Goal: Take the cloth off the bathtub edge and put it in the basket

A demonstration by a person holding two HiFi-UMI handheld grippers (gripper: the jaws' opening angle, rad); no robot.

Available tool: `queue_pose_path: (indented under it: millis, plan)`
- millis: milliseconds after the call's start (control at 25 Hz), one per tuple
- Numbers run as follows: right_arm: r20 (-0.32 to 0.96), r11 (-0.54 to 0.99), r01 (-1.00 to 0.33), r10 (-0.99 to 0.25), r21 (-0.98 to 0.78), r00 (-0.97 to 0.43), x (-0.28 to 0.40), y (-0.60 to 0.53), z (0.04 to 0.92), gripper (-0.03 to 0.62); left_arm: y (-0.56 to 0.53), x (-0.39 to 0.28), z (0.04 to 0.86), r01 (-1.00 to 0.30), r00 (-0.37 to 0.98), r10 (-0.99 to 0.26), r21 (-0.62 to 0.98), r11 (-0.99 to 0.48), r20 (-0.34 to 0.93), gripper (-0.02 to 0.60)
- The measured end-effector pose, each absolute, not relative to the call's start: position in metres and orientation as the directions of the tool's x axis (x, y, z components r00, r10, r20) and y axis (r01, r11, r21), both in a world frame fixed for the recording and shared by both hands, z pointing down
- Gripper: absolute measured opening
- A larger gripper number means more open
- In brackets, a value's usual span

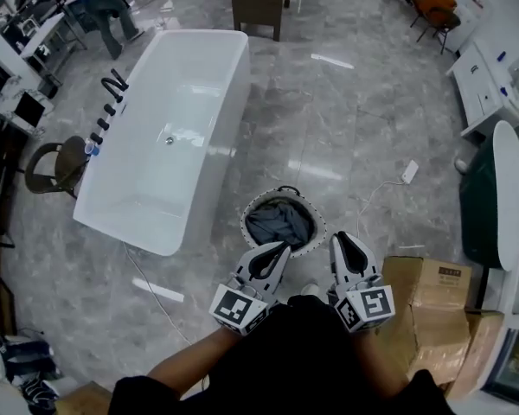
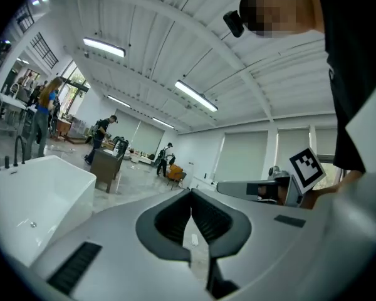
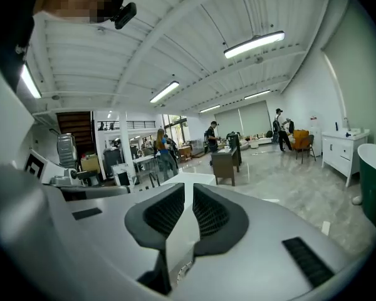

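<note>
Grey crumpled cloth [image 1: 279, 221] lies inside the round basket with a white frilled rim [image 1: 321, 233], filling its bottom. The basket stands on the grey marble-patterned floor [image 1: 346, 128], close to the near corner of the white rectangular bathtub [image 1: 156, 210] but apart from it. No cloth lies on the bathtub's rim, and black tap fittings [image 1: 112, 89] stand along its far long edge.

Both tools are held close to the person's body, just on the near side of the basket and above the floor. The left hand-held gripper [image 1: 285, 245] points at the basket's near rim; its own view [image 2: 190, 194] shows the jaws pressed together at the tips with nothing between them. The right hand-held gripper [image 1: 342, 237] sits just beside it. In its own view [image 3: 187, 187] the jaws stand almost together, with a thin slit left between the tips and nothing in it. Brown cardboard boxes [image 1: 432, 305] sit on the floor by the right hand-held gripper.
</note>
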State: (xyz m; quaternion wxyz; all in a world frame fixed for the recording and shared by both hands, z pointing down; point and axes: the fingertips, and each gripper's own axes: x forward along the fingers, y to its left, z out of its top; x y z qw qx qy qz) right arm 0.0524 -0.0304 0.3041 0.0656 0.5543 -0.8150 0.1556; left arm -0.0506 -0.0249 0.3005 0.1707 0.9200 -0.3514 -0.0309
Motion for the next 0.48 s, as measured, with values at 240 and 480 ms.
queue_pose_path:
  millis: [240, 480]
  plan:
    - [0.203, 0.372, -0.913, -0.893, -0.167, -0.401, 0.078, -0.028, 0.274, 0.049, -0.026, -0.023, 0.273, -0.705, 0.691, -0.72, 0.278, -0.652, 0.063, 0.015]
    - [0.207, 0.388, -0.911, -0.888, -0.138, -0.41, 0.111, -0.012, 0.277, 0.031, -0.023, 0.018, 0.256, -0.751, 0.651, -0.757, 0.189, -0.632, 0.052, 0.015]
